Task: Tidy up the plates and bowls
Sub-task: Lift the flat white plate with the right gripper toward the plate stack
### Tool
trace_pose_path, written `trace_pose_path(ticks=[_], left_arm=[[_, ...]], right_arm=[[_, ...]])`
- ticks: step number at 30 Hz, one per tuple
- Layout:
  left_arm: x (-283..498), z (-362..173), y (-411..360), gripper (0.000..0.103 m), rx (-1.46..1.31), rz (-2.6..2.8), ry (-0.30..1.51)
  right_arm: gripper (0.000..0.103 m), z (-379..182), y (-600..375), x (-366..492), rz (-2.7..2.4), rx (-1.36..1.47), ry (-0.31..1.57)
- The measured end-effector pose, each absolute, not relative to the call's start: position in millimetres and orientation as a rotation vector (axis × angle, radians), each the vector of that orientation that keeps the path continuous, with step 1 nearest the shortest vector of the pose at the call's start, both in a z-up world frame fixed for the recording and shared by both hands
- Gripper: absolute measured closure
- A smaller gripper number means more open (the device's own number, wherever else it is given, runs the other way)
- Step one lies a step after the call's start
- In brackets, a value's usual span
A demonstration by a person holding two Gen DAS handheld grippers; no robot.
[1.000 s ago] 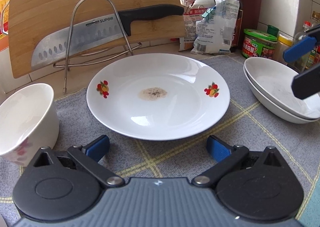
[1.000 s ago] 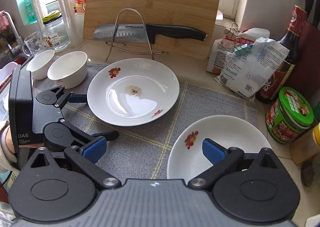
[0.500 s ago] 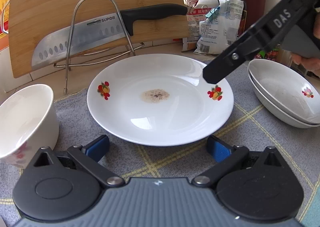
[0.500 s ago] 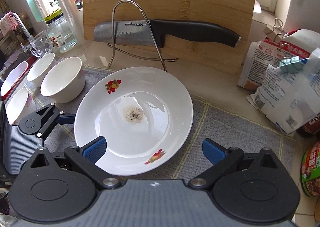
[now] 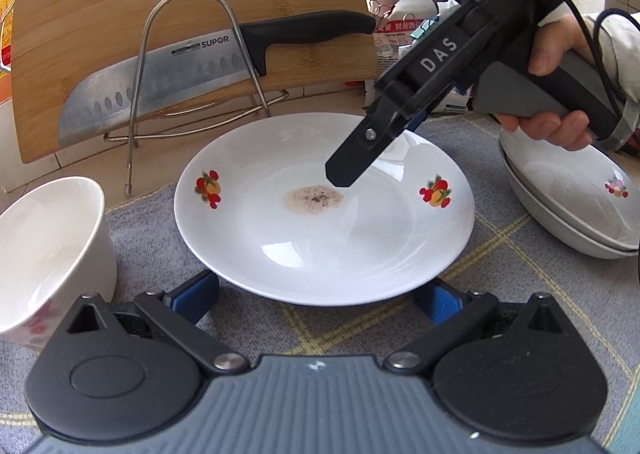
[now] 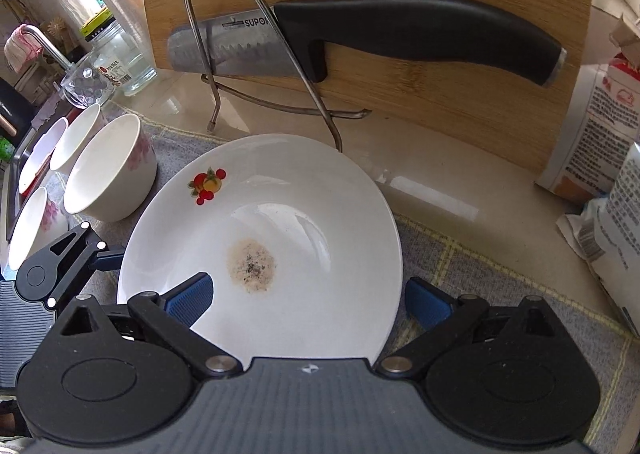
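Bamboo cutting board [image 5: 192, 14] upright at far side of surface, knife [image 5: 208, 70] in wire rack [image 5: 192, 66] before it. Grey mat [image 5: 500, 266] carries white plate [image 5: 320, 238], centre stained; stacked plates [image 5: 572, 206] right, bowl [image 5: 44, 254] left. Right gripper [image 6: 308, 300] fingers wide apart, empty, over plate's near-right part. Left gripper [image 5: 316, 296] fingers wide apart, empty, at plate's near rim.

White plate [image 6: 320, 214] with fruit motifs and central residue, flat on mat between right jaws, two stacked plates [image 5: 568, 198] right of left jaws, white bowls [image 6: 108, 170] left.
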State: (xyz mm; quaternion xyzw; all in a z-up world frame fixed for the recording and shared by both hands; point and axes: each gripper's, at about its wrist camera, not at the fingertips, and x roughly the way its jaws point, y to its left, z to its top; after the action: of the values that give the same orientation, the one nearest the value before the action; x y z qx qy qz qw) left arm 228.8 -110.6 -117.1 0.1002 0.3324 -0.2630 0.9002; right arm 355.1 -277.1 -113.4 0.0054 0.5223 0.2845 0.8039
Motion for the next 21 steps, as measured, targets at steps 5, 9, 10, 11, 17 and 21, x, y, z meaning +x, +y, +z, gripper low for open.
trace_pose_path(ticks=[5,9,10,11,17,21], left_arm=[[227.5,-117.7,-109.0,0.0,0.214,-0.564,0.678],[227.0,-117.6,-108.4,0.0,0.22,-0.579,0.675],[226.8,-117.6,-108.4,0.0,0.221,-0.58,0.675],[226.9,-117.5,-108.5,0.0,0.222,-0.582,0.674],[224.6,-117.1,-108.5,0.0,0.23,-0.597,0.667],[224.2,-117.2,-108.2,0.0,0.232,-0.596,0.665]], right_arm=[[0.0,-113.9,-275.1,366.7,0.649,0.031,1.114],[0.0,-113.8,-274.2,375.0,0.673,0.046,1.115],[0.0,-114.3,-273.0,377.8,0.68,0.045,1.116],[0.0,-114.2,-272.5,379.4,0.686,0.043,1.116],[0.0,-113.6,-269.7,388.6,0.725,0.04,1.119],[0.0,-112.7,-268.5,390.8,0.741,0.031,1.124]])
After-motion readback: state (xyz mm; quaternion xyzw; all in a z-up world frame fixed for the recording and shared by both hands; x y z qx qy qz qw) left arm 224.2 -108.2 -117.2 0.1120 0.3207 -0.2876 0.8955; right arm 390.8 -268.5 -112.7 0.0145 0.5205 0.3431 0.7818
